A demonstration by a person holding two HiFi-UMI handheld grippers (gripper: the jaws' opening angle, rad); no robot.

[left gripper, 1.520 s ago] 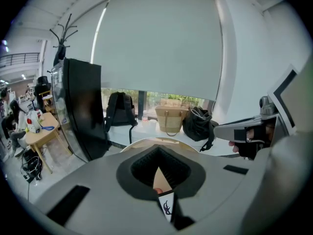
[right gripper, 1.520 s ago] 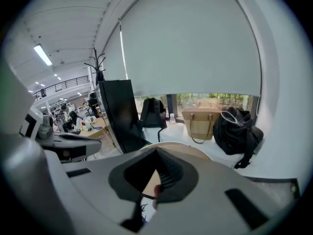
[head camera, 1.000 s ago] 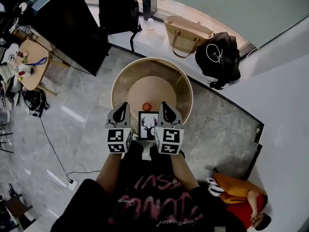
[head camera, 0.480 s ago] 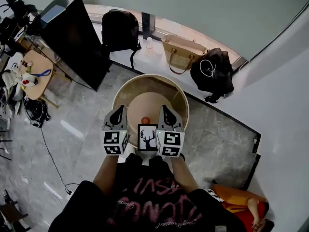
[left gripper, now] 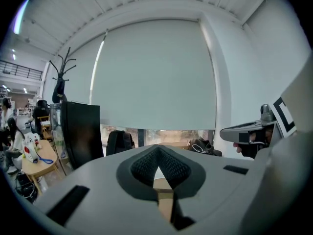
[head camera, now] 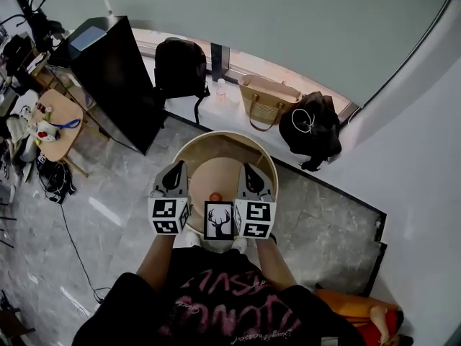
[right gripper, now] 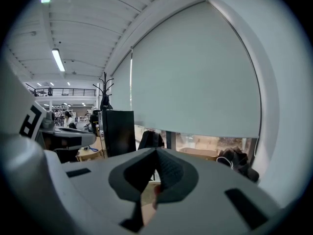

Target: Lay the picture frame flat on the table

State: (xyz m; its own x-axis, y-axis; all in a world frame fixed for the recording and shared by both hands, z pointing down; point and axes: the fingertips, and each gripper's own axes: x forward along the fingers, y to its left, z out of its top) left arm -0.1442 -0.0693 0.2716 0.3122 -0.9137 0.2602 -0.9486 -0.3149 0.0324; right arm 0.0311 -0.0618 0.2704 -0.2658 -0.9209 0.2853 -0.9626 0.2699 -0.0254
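The picture frame [head camera: 218, 220], black with a white deer print, sits at the near edge of the round wooden table [head camera: 216, 137], its face toward the head camera. Whether it leans or lies flat I cannot tell. My left gripper [head camera: 173, 173] is to its left and my right gripper [head camera: 248, 173] to its right, their marker cubes flanking the frame without touching it. Both grippers are raised above the table. The left gripper [left gripper: 157, 151] and the right gripper [right gripper: 157, 153] each show jaws closed at the tip with nothing between them.
A small red ball [head camera: 215, 196] lies on the table just beyond the frame. Behind the table are a black cabinet [head camera: 115, 78], a black backpack [head camera: 180, 67], a tan handbag [head camera: 266, 99] and a black bag [head camera: 311, 130]. A small side table [head camera: 52, 125] stands far left.
The head view has tilted up, so the table, frame and grippers sit lower in the picture. The grippers keep their places either side of the frame, still shut.
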